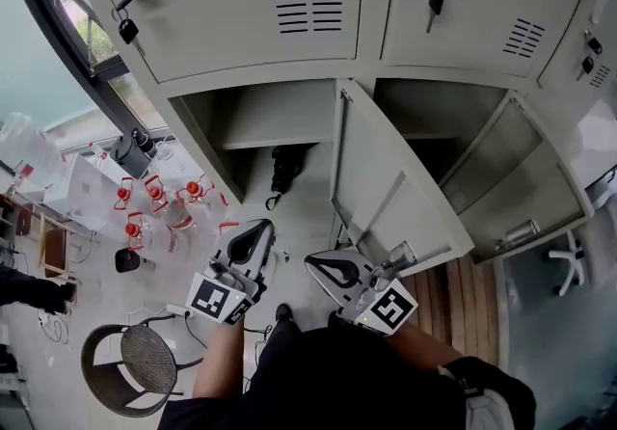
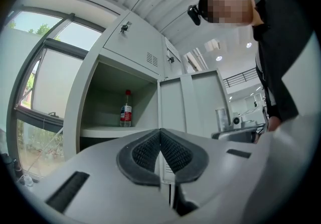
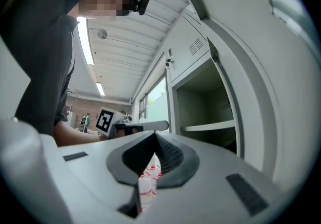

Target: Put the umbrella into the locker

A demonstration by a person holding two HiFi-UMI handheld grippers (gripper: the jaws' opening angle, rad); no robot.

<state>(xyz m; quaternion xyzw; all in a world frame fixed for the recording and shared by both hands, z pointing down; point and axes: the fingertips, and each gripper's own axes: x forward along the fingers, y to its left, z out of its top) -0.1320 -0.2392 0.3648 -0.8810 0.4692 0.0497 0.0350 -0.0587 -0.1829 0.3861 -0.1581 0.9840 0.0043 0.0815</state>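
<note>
Both claws are closed on nothing: left gripper (image 1: 253, 228), right gripper (image 1: 324, 266). The black folded umbrella (image 1: 284, 168) sits in the open locker (image 1: 198, 124), below its shelf. Placement looks done; its door (image 1: 386, 187) still hangs open.

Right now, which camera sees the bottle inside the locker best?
The left gripper view: the red-capped bottle stands upright on the locker's shelf, in plain sight. The head view and right gripper view don't show that bottle.
</note>
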